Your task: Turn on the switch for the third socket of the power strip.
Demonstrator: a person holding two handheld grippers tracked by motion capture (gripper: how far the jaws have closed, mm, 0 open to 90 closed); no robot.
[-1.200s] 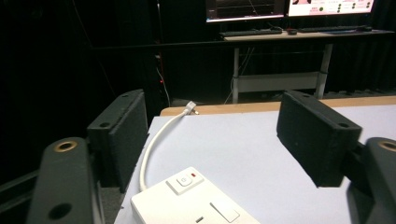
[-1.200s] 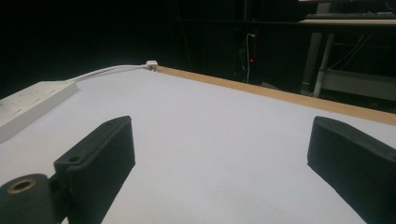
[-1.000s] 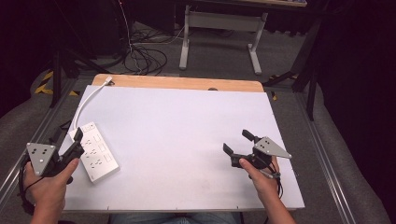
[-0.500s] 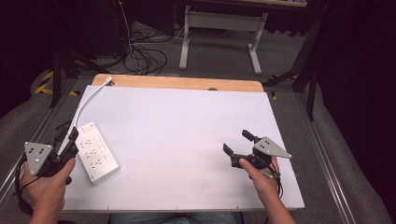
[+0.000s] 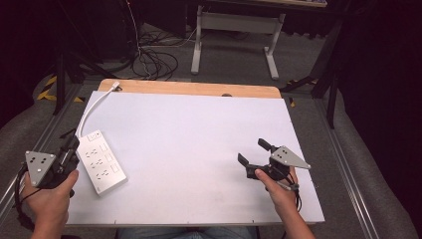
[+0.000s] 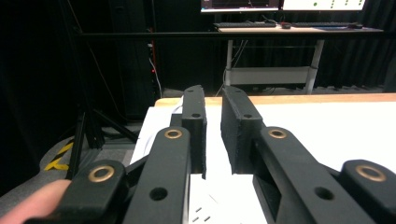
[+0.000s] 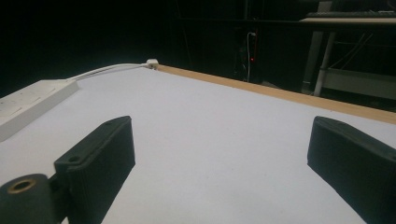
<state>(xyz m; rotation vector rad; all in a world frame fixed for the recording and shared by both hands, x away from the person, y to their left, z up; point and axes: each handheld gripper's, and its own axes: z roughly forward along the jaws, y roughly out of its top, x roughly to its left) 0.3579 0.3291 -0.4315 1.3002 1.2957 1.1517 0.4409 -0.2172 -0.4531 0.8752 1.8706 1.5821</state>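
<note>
At the near left edge of the white-covered wooden table, the left gripper sits in the person's left hand, just beside the near left side of the white rectangular plastic power strip. Its jaws have just been closing and now stand narrow, a slim gap between them; in the left gripper view the strip's socket face lies below the jaws and nothing is pinched between them. At the near right, well apart from the strip, the right gripper hovers over bare table with its jaws spread wide and empty. The strip lies tilted near the left edge, and its white cable curves away to the far left corner, ending at a white plug.
</note>
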